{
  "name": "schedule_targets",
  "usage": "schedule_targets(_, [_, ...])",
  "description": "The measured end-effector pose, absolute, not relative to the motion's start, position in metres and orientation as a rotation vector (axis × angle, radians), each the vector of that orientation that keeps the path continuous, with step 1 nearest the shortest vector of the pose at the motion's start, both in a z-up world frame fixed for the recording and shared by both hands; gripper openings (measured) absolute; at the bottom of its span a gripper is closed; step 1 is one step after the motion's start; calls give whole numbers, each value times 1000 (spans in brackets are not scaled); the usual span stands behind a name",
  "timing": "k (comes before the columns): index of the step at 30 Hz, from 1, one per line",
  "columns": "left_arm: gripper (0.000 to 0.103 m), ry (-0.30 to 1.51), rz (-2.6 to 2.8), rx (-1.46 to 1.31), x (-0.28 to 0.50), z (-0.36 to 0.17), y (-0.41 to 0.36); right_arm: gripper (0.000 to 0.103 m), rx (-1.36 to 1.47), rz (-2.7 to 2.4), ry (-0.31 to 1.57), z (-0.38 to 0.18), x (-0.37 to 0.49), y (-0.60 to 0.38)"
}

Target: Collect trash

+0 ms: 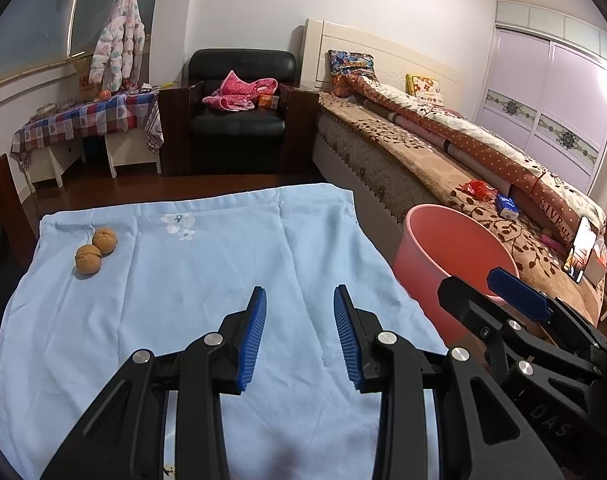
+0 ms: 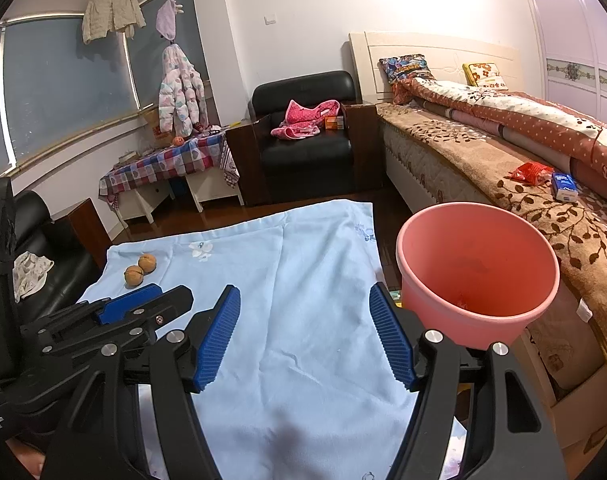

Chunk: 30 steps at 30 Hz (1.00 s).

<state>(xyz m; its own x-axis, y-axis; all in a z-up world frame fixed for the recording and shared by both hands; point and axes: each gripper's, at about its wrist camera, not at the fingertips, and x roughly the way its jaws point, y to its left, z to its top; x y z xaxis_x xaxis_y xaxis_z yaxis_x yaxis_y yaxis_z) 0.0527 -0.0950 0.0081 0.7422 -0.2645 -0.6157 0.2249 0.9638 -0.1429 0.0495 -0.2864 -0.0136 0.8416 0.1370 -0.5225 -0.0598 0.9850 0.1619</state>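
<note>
Left gripper (image 1: 299, 336) and right gripper (image 2: 303, 338): jaws apart, empty, above cloth (image 1: 207, 280). Walnuts (image 1: 95, 249) touching, far-left on cloth; bucket (image 2: 477, 272) right. Risk: round shells roll from pinch, off edge.

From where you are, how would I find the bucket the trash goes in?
Find the table with the light blue cloth; the long bed runs along its right side. Squeezed between them stands the pink bucket, round and open at the top. It is the only pink tub there, far bigger than the two walnuts across the cloth.
</note>
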Motion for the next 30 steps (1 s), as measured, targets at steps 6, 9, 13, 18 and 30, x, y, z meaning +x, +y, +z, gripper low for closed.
schedule_targets(6, [34, 671, -266, -56, 49, 10, -95, 67, 141, 105, 562, -13, 49, -287])
schedule_targets(9, [34, 668, -267, -56, 47, 10, -95, 67, 139, 105, 562, -13, 48, -287])
schedule_targets(13, [34, 668, -268, -56, 47, 10, -95, 67, 141, 104, 560, -14, 48, -286])
schedule_targets(18, [34, 670, -270, -53, 47, 9, -95, 67, 140, 105, 562, -13, 47, -286])
schedule_targets(30, [34, 675, -272, -54, 47, 7, -97, 67, 139, 104, 562, -13, 47, -285])
